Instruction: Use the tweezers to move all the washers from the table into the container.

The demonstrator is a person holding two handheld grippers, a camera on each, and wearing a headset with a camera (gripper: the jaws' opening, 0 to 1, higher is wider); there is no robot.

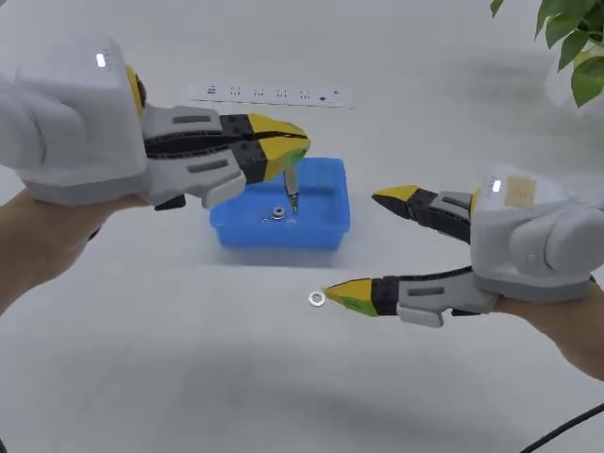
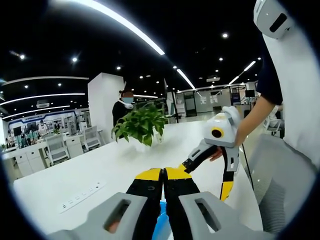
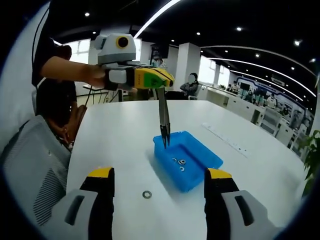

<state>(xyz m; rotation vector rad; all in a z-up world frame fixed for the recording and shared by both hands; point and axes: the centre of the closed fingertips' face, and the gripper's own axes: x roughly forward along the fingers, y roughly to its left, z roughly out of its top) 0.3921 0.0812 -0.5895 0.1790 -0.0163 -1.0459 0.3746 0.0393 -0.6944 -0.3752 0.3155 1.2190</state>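
My left gripper (image 1: 300, 146) is shut on a pair of grey tweezers (image 1: 292, 189) that hang point-down over the blue container (image 1: 274, 236). Several washers (image 1: 278, 213) lie inside it, near the tweezer tips. One washer (image 1: 316, 299) rests on the white table in front of the container, just off the lower jaw of my right gripper (image 1: 351, 243), which is open and holds nothing. In the right gripper view the loose washer (image 3: 147, 194) lies between my jaws, with the container (image 3: 197, 177), the tweezers (image 3: 163, 117) and the left gripper (image 3: 150, 77) beyond. I see nothing in the tweezer tips.
A white power strip (image 1: 269, 94) lies behind the container. A potted plant (image 1: 571, 47) stands at the table's far right corner. In the left gripper view the right gripper (image 2: 220, 150) and the person's arm (image 2: 255, 112) are ahead, with the plant (image 2: 141, 124) behind.
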